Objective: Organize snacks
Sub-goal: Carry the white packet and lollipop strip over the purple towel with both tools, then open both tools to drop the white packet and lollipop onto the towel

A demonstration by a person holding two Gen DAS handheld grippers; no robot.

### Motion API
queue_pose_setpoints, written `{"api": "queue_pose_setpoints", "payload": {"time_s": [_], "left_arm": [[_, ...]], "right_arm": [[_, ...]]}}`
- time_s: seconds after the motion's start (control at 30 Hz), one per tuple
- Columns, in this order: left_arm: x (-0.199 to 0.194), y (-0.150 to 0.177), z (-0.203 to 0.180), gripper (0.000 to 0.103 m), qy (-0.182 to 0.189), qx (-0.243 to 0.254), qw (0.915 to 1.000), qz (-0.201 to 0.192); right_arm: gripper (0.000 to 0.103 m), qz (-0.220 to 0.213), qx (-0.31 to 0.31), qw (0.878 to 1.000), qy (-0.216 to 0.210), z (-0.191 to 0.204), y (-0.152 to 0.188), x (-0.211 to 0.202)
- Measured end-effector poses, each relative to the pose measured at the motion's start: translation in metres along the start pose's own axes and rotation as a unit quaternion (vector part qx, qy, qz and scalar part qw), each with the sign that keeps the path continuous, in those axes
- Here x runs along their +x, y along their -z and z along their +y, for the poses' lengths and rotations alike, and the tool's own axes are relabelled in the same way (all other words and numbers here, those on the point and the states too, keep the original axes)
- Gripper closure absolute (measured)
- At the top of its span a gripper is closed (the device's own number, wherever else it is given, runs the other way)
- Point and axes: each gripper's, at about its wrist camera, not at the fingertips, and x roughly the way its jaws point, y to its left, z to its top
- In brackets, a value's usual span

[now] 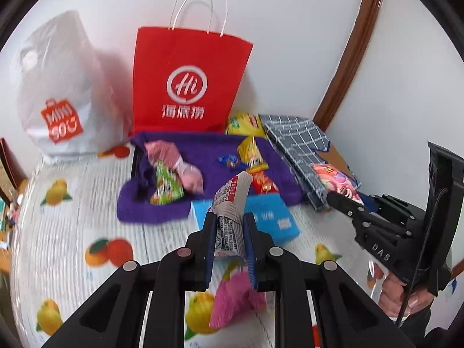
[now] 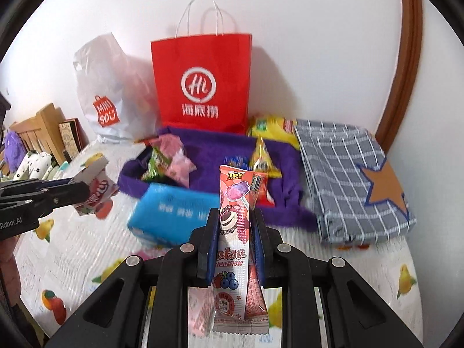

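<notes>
My left gripper (image 1: 230, 217) is shut on a white and pink snack packet (image 1: 232, 200), held above the fruit-print tablecloth (image 1: 72, 232). That gripper also shows at the left of the right wrist view, left gripper (image 2: 84, 185) clamped on the same packet (image 2: 98, 188). My right gripper (image 2: 233, 217) is shut on a pink Toy Story lollipop packet (image 2: 235, 203) that stands upright between the pads. In the left wrist view the right gripper (image 1: 333, 195) holds that pink packet (image 1: 336, 179) at the right. Several snacks lie on a purple cloth (image 1: 203, 150), with a blue box (image 1: 269, 217) in front.
A red paper bag (image 1: 188, 81) and a white plastic bag (image 1: 63, 92) stand against the wall. A grey checked cloth bag (image 2: 348, 179) with an orange star lies at the right, a yellow packet (image 2: 269, 127) behind it. Wooden furniture (image 2: 43, 127) stands at the left.
</notes>
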Motion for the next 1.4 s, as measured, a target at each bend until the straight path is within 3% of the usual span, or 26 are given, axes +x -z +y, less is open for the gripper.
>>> {"api": "queue_pose_setpoints", "payload": {"time_s": [0.43, 0.73, 0.93, 1.4], "left_arm": [[0.032, -0.070, 0.019, 0.085, -0.033, -0.004, 0.9993, -0.016], [0.076, -0.112, 0.039, 0.085, -0.031, -0.020, 0.9992, -0.016], [0.108, -0.114, 0.057, 0.085, -0.032, -0.028, 0.9991, -0.007], [0.156, -0.099, 0.073, 0.085, -0.055, -0.030, 0.9961, 0.061]], "right_arm": [[0.082, 0.009, 0.014, 1.000, -0.004, -0.014, -0.074, 0.057], [0.082, 0.000, 0.019, 1.000, -0.006, -0.019, -0.112, 0.095], [0.082, 0.020, 0.012, 1.000, -0.016, -0.020, -0.111, 0.132], [0.081, 0.094, -0.017, 0.995, -0.013, -0.032, -0.091, 0.186]]}}
